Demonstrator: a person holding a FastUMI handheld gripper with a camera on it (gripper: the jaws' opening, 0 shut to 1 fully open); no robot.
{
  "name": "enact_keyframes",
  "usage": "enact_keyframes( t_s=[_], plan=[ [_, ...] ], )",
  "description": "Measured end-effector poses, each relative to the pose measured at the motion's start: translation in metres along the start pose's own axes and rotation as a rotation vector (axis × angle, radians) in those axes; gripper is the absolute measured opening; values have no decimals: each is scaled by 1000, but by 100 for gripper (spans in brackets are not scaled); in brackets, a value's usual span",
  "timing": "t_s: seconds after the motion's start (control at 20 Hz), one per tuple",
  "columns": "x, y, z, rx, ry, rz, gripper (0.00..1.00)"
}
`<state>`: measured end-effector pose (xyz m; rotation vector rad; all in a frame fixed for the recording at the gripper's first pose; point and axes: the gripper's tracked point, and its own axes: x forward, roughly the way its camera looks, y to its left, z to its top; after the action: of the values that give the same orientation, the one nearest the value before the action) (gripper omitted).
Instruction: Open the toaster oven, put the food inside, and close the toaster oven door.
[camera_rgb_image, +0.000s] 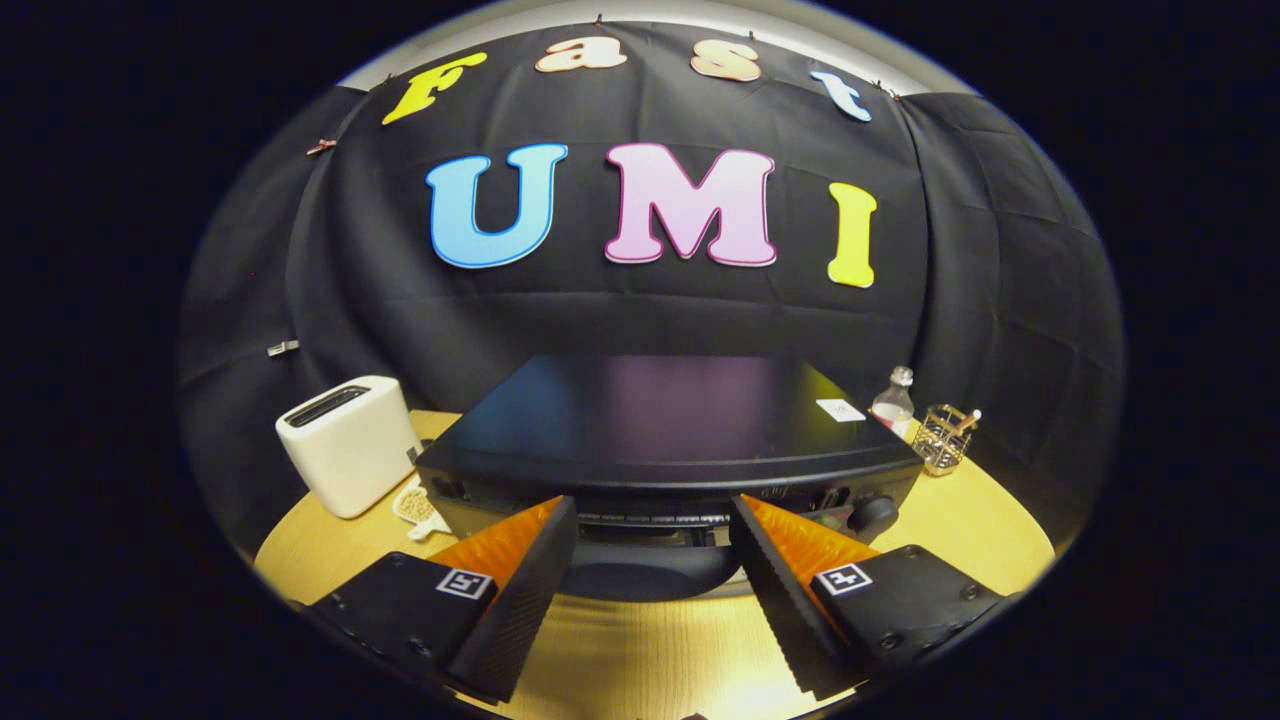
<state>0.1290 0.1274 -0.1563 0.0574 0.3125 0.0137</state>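
Note:
The black toaster oven (660, 425) stands on a round wooden table (990, 540), seen from above its front. My gripper (652, 505) is open, fingers spread wide, with the tips close to the oven's front panel just under its top edge. Between the fingers lies a dark rounded part of the oven front (650, 575); I cannot tell whether it is the handle or the door. A control knob (872, 514) sits beside the right finger. A small white dish with pale food bits (416, 507) rests left of the oven, just beyond the left finger.
A white toaster (345, 445) stands left of the oven, behind the dish. Right of the oven, at the back, are a clear bottle (893, 400) and a wire holder (945, 437). Bare tabletop lies under the fingers.

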Motion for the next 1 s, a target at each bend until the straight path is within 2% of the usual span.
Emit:
enact_keyframes(
  t_s=[0.45,0.6,0.75,0.85,1.0],
  plan=[
    [-50,0,-46,-32,54,38,99],
    [-61,-2,-65,-43,73,60,96],
    [-72,-1,-92,-104,111,101,96],
    [-79,-2,-111,-110,154,139,98],
    [-83,-4,-149,-51,296,186,98]
  ],
)
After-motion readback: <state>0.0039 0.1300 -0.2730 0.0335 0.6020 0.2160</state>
